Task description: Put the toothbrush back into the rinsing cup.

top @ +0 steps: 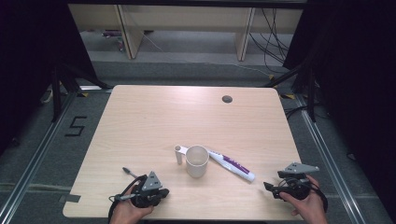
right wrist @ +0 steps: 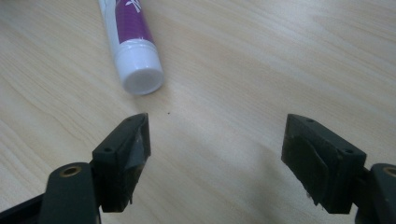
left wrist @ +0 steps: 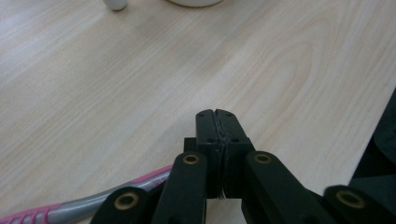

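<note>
We are working at the pale wooden surface (top: 163, 116), and the coming move hinges on how the toothpaste tube lies relative to the right tool. Both tools are sitting at the near edge, well apart from each other. The left tool (left wrist: 215, 114) is at the near left with its jaws pressed together and nothing showing between the tips. The right tool (right wrist: 217, 126) is at the near right with its jaws spread wide and nothing between them.

The white cup (top: 197, 161) is standing upright near the middle of the surface. The toothpaste tube (top: 233, 165) is lying flat just to its right. Its long axis is slanting from the cup toward the near right, so its white cap (right wrist: 140, 77) is pointing at the right tool. In the right gripper view the cap is lying just beyond the tool's left jaw, off the centre line of the gap. We are judging that the right tool, being much the nearer, needs to shift toward that side and turn across the tube's axis before closing.

The pink and grey toothbrush (left wrist: 84, 205) is lying on the surface close by the left tool, its handle passing low beside the jaws' linkage.
</note>
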### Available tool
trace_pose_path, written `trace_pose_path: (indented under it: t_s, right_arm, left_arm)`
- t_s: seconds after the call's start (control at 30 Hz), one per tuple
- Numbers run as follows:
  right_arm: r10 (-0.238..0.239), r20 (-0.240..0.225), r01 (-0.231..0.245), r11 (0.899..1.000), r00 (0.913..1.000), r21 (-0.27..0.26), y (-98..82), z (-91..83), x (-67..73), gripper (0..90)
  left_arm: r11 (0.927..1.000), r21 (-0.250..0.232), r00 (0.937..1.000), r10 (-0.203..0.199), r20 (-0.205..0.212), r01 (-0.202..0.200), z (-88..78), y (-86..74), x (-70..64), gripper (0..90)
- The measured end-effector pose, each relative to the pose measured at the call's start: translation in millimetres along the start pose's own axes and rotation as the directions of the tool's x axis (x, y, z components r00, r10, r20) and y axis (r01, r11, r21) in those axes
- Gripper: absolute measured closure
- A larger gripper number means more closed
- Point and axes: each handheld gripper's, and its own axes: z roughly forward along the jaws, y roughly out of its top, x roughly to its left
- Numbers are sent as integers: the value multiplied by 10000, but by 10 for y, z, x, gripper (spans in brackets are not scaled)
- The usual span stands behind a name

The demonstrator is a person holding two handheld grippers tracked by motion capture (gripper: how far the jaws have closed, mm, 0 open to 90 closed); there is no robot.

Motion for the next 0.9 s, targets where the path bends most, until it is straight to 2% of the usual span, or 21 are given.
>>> trace_pose_path:
  t_s: [0.07,0.1,0.23,0.27,0.4,0.47,0.67,0.7,0.83,0.87,0.9]
  right_arm:
    - [67,-4,-67,10000,10000,-17,-2,0,7,245]
    - [-168,15,168,9999,9999,5,2,-2,-14,245]
    - [-219,-9,219,9998,9998,-33,3,10,-20,245]
    - [189,-73,-188,9998,9998,85,7,-4,15,245]
    - [-58,7,58,10000,10000,-21,2,0,-3,245]
    - [28,-13,-28,10000,10000,15,0,-1,1,245]
    - [70,-3,-70,10000,10000,-32,-2,-1,7,245]
    - [-158,-12,158,9999,9999,32,4,0,-13,245]
    - [-13,-72,13,10000,10000,61,8,-3,0,245]
    - [-258,-75,257,9996,9996,-95,10,7,-16,245]
    - [-40,-79,41,10000,10000,41,9,-2,-3,245]
  left_arm:
    - [10000,-3,10000,-51,3,51,-29,-29,-5,883]
    - [10000,54,10000,-40,65,40,-58,-56,-13,882]
    - [9997,221,10000,55,34,-55,-89,-95,-13,882]
    - [9997,244,9999,-21,112,18,-101,-122,-17,881]
    - [9994,354,9999,-59,97,56,-140,-154,-8,881]
    - [9989,462,9999,-54,125,48,-166,-172,2,876]
    - [9968,804,10000,-13,41,9,-276,-253,38,868]
    - [9961,882,10000,-47,-80,54,-315,-281,52,869]
    - [9943,1062,9999,4,-117,8,-374,-315,80,869]
    - [9938,1108,9999,0,-162,18,-390,-328,89,869]
    - [9931,1173,9998,91,-194,-68,-406,-339,107,868]
